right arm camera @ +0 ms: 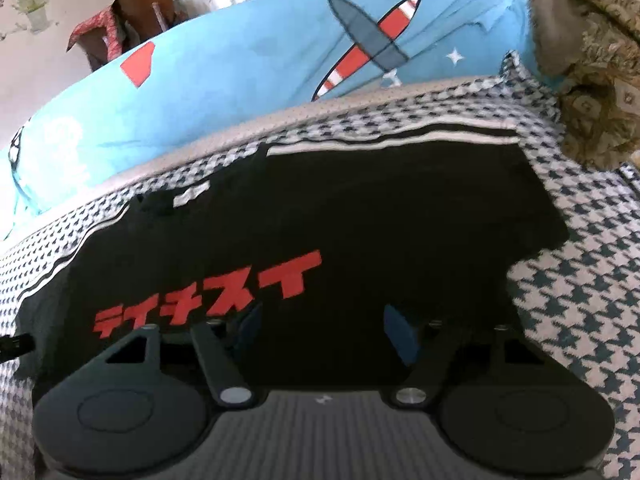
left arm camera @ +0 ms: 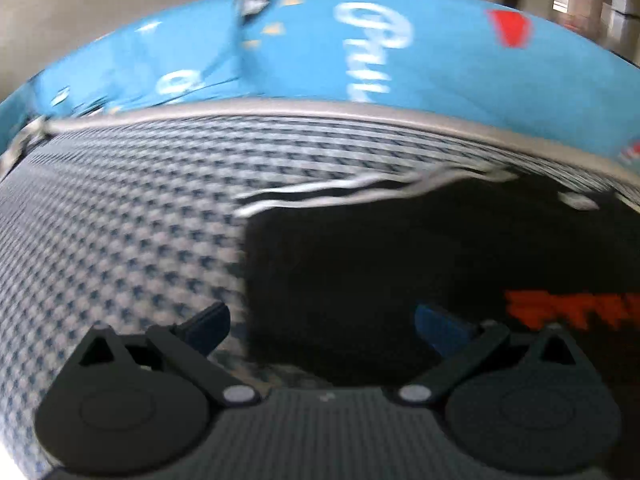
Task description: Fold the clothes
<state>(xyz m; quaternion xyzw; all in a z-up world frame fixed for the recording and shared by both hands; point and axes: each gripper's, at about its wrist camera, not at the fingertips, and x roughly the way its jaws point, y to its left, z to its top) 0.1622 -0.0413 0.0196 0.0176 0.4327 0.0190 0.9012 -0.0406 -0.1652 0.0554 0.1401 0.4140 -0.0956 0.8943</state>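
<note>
A black garment (right arm camera: 360,216) with red lettering and white stripes along its far edge lies flat on a houndstooth-patterned surface (right arm camera: 580,300). In the left wrist view the same black garment (left arm camera: 420,264) fills the right half, its left edge running down the middle. My left gripper (left arm camera: 322,326) is open over that left edge, one blue fingertip above the houndstooth cloth, the other above the black fabric. My right gripper (right arm camera: 322,330) is open just above the garment's near part, beside the red lettering, with nothing between its fingers.
A blue cartoon-print cushion or bedding (right arm camera: 240,80) runs along the far side behind a grey piped edge (left arm camera: 320,108). A brown fuzzy patterned item (right arm camera: 592,80) sits at the far right corner. Houndstooth surface extends to the left (left arm camera: 100,220) and right of the garment.
</note>
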